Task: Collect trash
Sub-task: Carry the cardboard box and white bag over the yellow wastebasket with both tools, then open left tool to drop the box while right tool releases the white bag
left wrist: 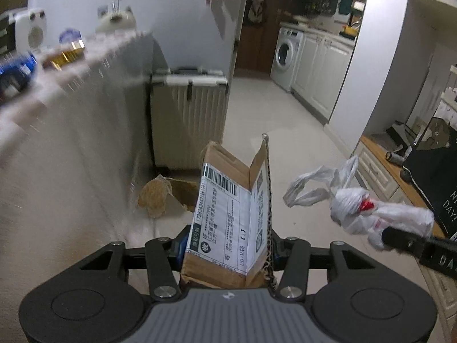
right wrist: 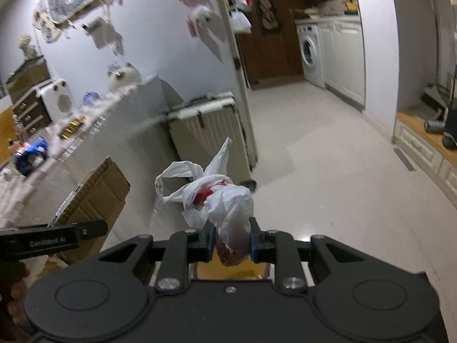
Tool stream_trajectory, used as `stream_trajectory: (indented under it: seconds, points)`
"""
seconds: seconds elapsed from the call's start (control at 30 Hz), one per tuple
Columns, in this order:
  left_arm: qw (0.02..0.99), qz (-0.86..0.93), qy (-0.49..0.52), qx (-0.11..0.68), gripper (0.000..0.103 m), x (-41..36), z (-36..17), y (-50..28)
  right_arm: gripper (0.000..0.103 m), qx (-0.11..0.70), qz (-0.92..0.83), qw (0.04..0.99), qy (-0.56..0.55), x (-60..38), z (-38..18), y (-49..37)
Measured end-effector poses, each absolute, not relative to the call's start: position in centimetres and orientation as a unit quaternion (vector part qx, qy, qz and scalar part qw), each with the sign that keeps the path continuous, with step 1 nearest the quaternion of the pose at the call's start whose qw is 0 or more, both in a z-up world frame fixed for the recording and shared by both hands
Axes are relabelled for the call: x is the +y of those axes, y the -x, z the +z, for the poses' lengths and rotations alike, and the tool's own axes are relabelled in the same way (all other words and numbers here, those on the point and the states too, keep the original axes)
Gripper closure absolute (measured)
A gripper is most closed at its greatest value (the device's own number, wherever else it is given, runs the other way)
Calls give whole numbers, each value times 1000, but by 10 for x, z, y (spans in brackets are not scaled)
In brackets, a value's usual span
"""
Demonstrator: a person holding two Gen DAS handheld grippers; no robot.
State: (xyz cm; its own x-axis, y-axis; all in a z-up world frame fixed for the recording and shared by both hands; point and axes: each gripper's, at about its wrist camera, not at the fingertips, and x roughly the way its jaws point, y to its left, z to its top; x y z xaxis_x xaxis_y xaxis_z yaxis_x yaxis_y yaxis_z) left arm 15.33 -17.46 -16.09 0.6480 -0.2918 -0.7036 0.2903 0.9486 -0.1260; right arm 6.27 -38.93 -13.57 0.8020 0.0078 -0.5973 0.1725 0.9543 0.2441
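Observation:
A flattened cardboard box [left wrist: 228, 214] with a white shipping label stands upright between the pads of my left gripper [left wrist: 227, 253], which is shut on it. The same box [right wrist: 94, 191] shows at the left of the right wrist view, with a left finger [right wrist: 57, 238] in front of it. My right gripper [right wrist: 232, 244] is shut on a tied white plastic bag [right wrist: 222, 200] with something red inside. That bag [left wrist: 360, 208] hangs at the right of the left wrist view, held by the right fingers [left wrist: 405, 237]. Both are in the air above the floor.
A torn brown paper scrap [left wrist: 160, 197] lies on the floor by a white-clothed table [left wrist: 85, 131] on the left. A ribbed pale suitcase [left wrist: 188, 114] stands behind it. A wooden bench [right wrist: 425, 137] is at the right; a washing machine [left wrist: 285, 54] is far off.

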Motion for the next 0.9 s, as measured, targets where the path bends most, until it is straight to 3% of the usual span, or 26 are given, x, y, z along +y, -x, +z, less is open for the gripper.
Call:
stream_trajectory:
  seconds: [0.4,0.77,0.9]
  points:
    - [853,-146,37,499,52,-201,-316,-255,79,424,-80,880,-199,-418,-274,-151]
    - [814,-126,89,560,52,-196,-436,-325,79,473,-109,844,-228,-426,-376,-226]
    - [814,-126,97,559,41,-197,-458,-346,79,478,-108,840,-234,-418,-396,-246]
